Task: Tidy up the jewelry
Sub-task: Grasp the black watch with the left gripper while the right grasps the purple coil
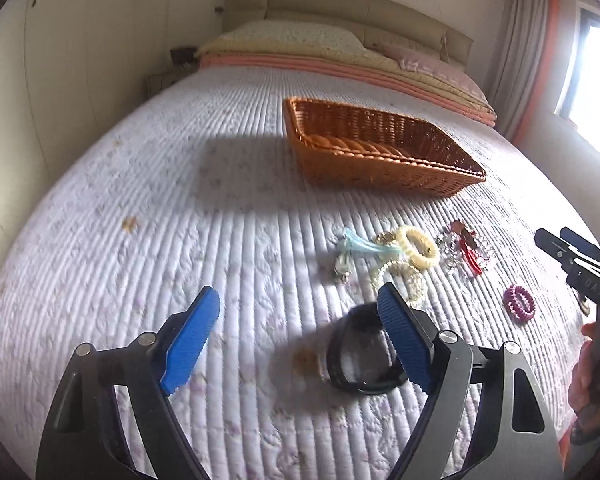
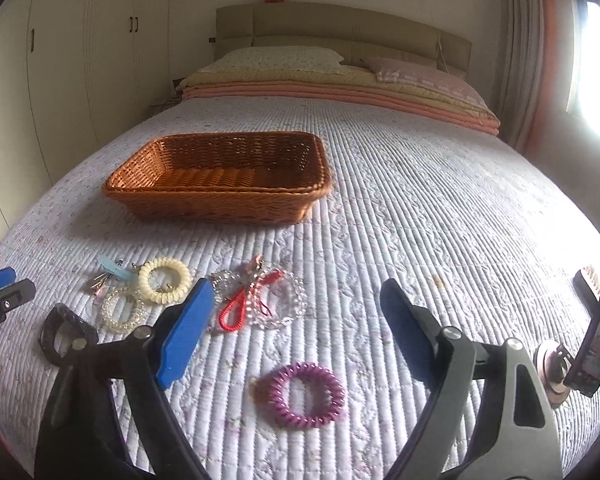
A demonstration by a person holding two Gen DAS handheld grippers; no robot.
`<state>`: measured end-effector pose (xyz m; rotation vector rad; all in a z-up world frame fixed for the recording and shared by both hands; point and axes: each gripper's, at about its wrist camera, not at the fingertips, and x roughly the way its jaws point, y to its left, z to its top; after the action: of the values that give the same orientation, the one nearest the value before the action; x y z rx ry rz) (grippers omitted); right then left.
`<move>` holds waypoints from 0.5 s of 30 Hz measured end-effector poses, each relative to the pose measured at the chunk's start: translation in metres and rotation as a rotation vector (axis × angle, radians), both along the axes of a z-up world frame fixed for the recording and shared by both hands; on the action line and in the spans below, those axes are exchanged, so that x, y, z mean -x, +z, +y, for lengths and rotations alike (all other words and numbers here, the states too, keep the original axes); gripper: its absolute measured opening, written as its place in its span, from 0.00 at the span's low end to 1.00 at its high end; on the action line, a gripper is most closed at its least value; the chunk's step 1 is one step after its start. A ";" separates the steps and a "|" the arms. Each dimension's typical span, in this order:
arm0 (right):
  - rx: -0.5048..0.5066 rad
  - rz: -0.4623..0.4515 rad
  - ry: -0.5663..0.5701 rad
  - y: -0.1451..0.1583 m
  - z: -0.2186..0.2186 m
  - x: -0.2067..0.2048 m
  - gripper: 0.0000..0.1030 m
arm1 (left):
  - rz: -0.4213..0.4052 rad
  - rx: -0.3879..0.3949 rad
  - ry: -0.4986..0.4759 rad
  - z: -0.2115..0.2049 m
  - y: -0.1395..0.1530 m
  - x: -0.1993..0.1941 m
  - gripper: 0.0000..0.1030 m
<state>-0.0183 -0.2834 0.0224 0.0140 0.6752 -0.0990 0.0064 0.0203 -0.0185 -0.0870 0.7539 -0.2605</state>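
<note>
My right gripper, fingers spread and empty, hovers directly over the purple spiral hair tie, nearer than my left gripper, also spread.

Faint pale letters, perhaps "DAS", on the black body of the right gripper at the edge of the left wrist view; too blurred to confirm. Nothing else legible anywhere.

black band: partly behind left gripper, blurred | clear bead bracelet: part-hidden
</note>
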 end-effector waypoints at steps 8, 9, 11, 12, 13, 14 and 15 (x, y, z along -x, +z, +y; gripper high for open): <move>-0.016 0.140 -0.017 -0.025 -0.030 0.010 0.50 | 0.075 -0.005 -0.035 -0.008 0.002 0.006 0.66; -0.023 0.160 -0.013 -0.033 -0.030 0.012 0.44 | 0.081 -0.009 -0.042 -0.010 0.000 0.007 0.65; -0.018 0.179 -0.009 -0.043 -0.031 0.016 0.38 | 0.099 -0.014 -0.052 -0.012 -0.004 0.007 0.56; -0.014 0.186 -0.010 -0.047 -0.031 0.017 0.37 | 0.108 -0.014 -0.054 -0.013 -0.007 0.007 0.54; -0.018 0.191 -0.006 -0.050 -0.031 0.018 0.36 | 0.116 -0.012 -0.055 -0.013 -0.009 0.007 0.53; -0.027 0.192 -0.003 -0.052 -0.032 0.019 0.36 | 0.124 -0.008 -0.056 -0.013 -0.011 0.007 0.53; -0.035 0.193 -0.002 -0.053 -0.032 0.018 0.36 | 0.131 -0.004 -0.059 -0.013 -0.013 0.007 0.52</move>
<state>-0.0364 -0.3154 -0.0309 0.0389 0.8698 -0.0917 -0.0003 0.0071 -0.0315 -0.0782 0.8880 -0.3120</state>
